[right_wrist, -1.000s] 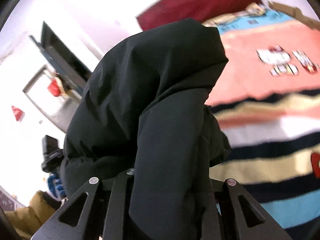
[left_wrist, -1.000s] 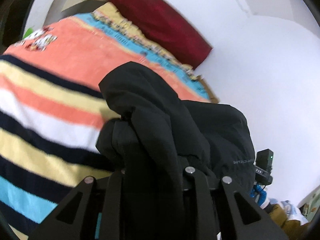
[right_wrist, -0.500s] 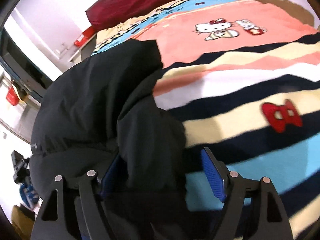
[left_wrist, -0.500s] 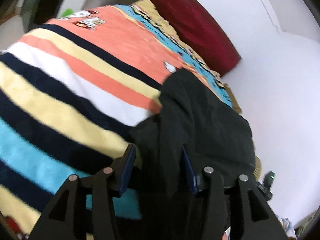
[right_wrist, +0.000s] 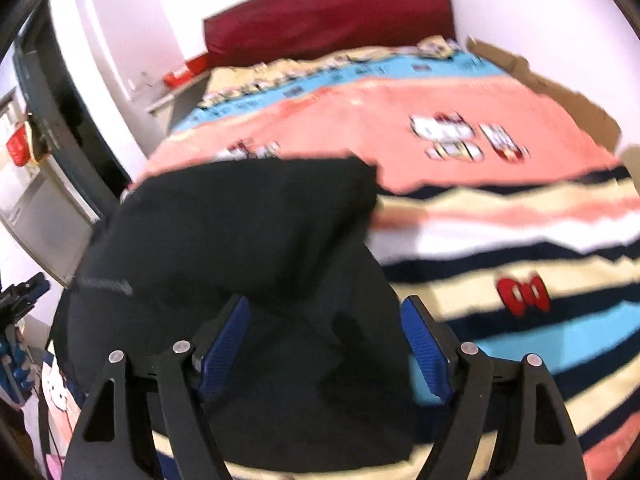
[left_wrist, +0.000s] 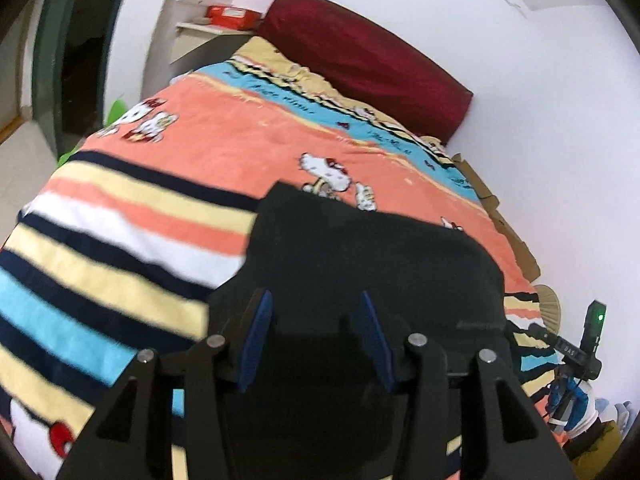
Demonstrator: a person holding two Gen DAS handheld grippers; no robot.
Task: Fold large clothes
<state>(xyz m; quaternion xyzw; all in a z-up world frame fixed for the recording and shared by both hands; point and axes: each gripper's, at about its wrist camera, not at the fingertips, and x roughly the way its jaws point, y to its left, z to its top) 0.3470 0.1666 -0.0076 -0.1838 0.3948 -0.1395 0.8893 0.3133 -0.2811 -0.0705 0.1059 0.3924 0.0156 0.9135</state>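
Striped cartoon-print blanket covers the bed. Dark red headboard against white wall; red box on side shelf.

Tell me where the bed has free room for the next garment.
Free: the striped blanket beside the black jacket, and the coral band between the jacket and the red headboard. Crowded: the near edge, where the jacket lies under both open grippers.

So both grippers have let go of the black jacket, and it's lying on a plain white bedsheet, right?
Not quite. The left gripper and right gripper are open and the black jacket lies released, but the cover under it is a colourful striped blanket with cartoon cats, not a plain white sheet. Both wrist views show it.
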